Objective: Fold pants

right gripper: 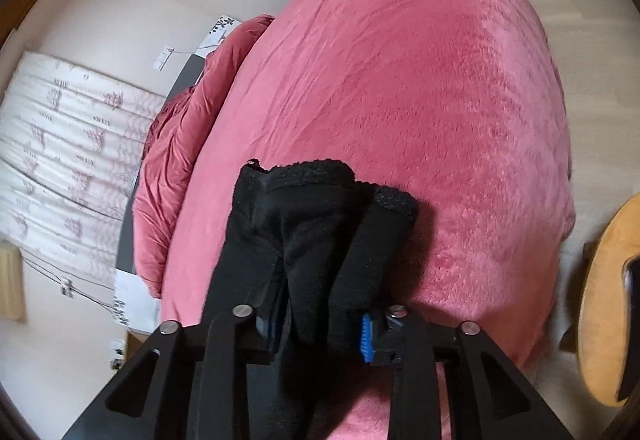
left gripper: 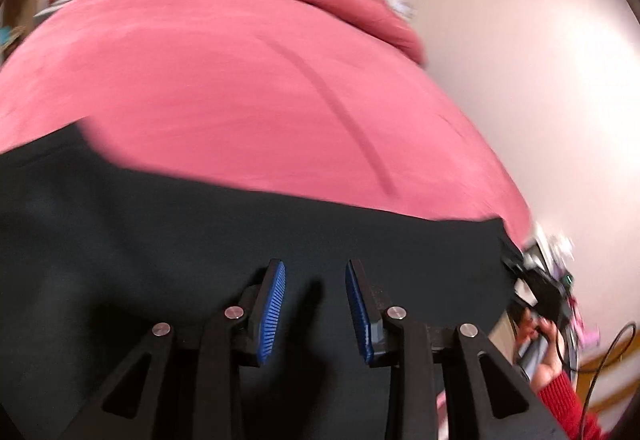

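A: Where are the pants (left gripper: 200,260)?

B: Black, spread on a pink bed (left gripper: 240,79). In the left wrist view they lie flat as a broad dark band across the lower frame, long axis running side to side, one end ending at the bed's right edge.

A: And the left hand-held gripper (left gripper: 315,310)?

B: Right over that band, jaws partly open, blue pads apart, nothing between them. The cloth is directly below and ahead of it.

A: The right one?

B: The right hand-held gripper (right gripper: 320,320) has a thick bunch of the black cloth clamped between its jaws; the folds stick up past the fingers and hide them. That bunch looks like a fleecy end, hem or waistband, I can't tell which.

A: So which hand acts next?

B: My guess is the left, since it's free and already above the flat part.

A: Around them?

B: A crumpled pink duvet (right gripper: 180,159) along the bed's far side, pale walls, light floor (right gripper: 592,59), a wooden chair (right gripper: 608,300) at the right. A person's red sleeve (left gripper: 568,400) shows low in the left view.
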A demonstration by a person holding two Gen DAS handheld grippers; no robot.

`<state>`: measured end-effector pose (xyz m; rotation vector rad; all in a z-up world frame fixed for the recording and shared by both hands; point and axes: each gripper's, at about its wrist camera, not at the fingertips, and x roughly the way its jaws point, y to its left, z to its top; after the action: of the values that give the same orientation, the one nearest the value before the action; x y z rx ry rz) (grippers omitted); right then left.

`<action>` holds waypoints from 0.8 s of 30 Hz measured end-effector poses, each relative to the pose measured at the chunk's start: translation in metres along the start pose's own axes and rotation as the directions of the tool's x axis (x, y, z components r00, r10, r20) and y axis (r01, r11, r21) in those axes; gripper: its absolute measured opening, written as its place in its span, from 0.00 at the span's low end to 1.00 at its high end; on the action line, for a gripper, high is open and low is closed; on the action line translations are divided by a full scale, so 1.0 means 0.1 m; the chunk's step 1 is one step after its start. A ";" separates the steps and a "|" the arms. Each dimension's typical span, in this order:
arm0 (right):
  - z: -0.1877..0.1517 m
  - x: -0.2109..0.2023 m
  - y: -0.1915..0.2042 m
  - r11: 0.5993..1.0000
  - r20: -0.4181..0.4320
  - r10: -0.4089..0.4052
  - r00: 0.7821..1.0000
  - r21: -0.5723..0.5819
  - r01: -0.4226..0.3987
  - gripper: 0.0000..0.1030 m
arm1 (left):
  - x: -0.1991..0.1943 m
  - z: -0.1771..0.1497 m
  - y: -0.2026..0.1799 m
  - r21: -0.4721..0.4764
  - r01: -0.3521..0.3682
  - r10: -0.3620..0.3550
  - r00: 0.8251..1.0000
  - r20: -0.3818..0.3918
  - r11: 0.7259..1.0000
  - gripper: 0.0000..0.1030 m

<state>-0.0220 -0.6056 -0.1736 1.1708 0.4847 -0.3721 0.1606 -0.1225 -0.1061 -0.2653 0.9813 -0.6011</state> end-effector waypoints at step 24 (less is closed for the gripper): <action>0.09 -0.23 -0.16 0.995 -0.020 0.041 0.999 0.095 -0.039 0.51 | 0.50 -0.34 -0.40 0.116 0.042 -0.028 0.992 -0.124 0.992 0.33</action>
<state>-0.0483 -0.6192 -0.1704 1.2758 0.4666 -0.3509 0.1383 -0.1824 -0.1400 -0.1421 1.0560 -0.7112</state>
